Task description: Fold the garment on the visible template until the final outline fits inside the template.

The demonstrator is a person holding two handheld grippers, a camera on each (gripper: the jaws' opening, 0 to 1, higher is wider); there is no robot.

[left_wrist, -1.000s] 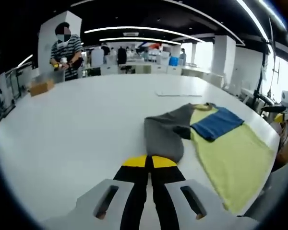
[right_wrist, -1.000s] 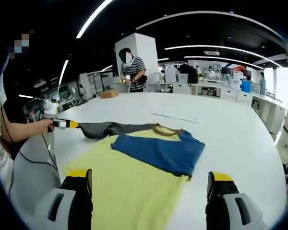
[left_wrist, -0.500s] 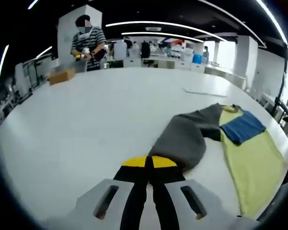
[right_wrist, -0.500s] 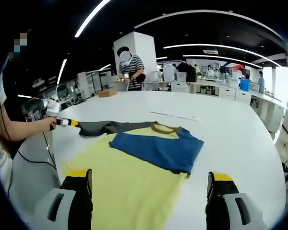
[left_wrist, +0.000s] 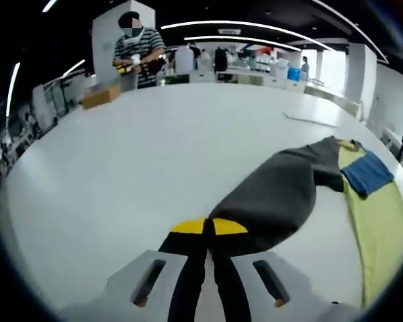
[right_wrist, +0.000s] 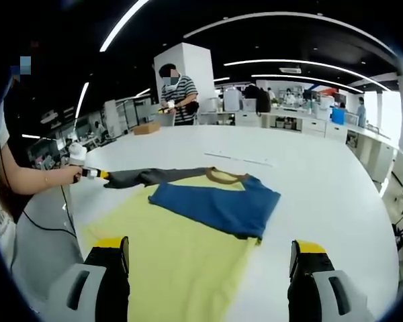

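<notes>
A yellow shirt (right_wrist: 181, 258) lies flat on the white table (right_wrist: 322, 181), brown collar (right_wrist: 221, 176) at the far end. Its blue sleeve (right_wrist: 215, 204) is folded across the chest. The grey sleeve (right_wrist: 154, 176) stretches out sideways to my left gripper (right_wrist: 94, 174), which a hand holds at the table's edge. In the left gripper view my left gripper (left_wrist: 208, 227) is shut on the grey sleeve (left_wrist: 275, 198); the yellow body (left_wrist: 383, 228) and blue sleeve (left_wrist: 367, 173) lie beyond it to the right. My right gripper (right_wrist: 208, 265) hangs open above the shirt's near hem, touching nothing.
A thin white sheet (right_wrist: 240, 159) lies flat on the table beyond the collar, also the white sheet (left_wrist: 319, 119) in the left gripper view. A person in a striped shirt (left_wrist: 138, 54) stands at the far side by a cardboard box (left_wrist: 99, 96). Bare table (left_wrist: 121, 168) spreads left of the sleeve.
My left gripper has drawn the grey sleeve outward from the shirt body, and the sleeve now lies longer and flatter. The right gripper has hardly moved and stays open.
</notes>
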